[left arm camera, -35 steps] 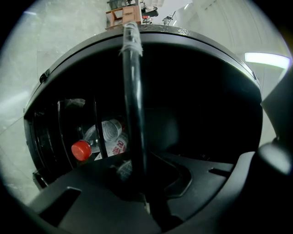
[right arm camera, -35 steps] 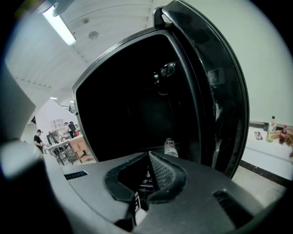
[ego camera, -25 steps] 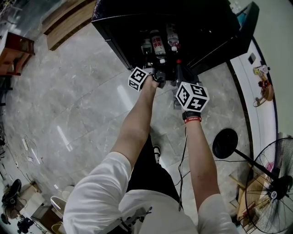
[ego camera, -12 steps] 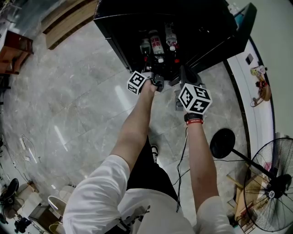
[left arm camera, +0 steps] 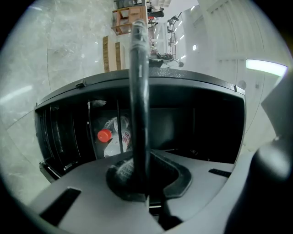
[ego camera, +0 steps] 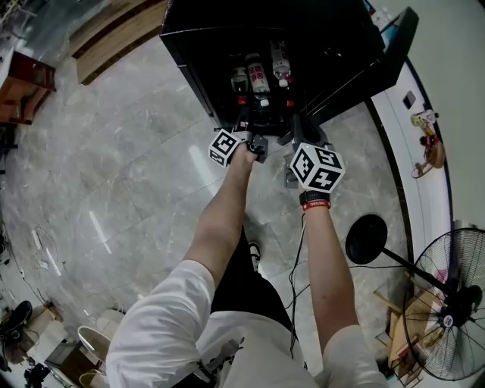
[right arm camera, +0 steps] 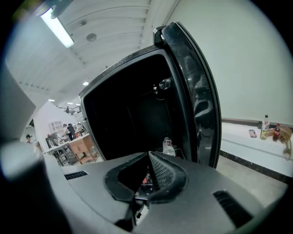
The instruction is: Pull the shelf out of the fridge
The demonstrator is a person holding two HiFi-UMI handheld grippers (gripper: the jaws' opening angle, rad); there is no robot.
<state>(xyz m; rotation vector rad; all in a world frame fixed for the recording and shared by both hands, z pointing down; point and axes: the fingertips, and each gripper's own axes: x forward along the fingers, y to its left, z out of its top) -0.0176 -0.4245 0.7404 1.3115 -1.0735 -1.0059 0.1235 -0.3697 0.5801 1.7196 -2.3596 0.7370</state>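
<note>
Black shelf [ego camera: 264,114] jutting from fridge [ego camera: 227,23], mid-pull I judge.
Left gripper [left arm camera: 137,180] is clamping its rail [left arm camera: 138,82]; right gripper [right arm camera: 144,176] is gaping, empty. Next: level, straight drawing.

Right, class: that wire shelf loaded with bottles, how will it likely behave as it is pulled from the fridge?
The shelf looks like rigid metal rod, so it should probably slide out without flexing. Three bottles lie on it, so it is likely heavy and may dip once unsupported. Lying on their sides, they could roll if it tilts.
</note>
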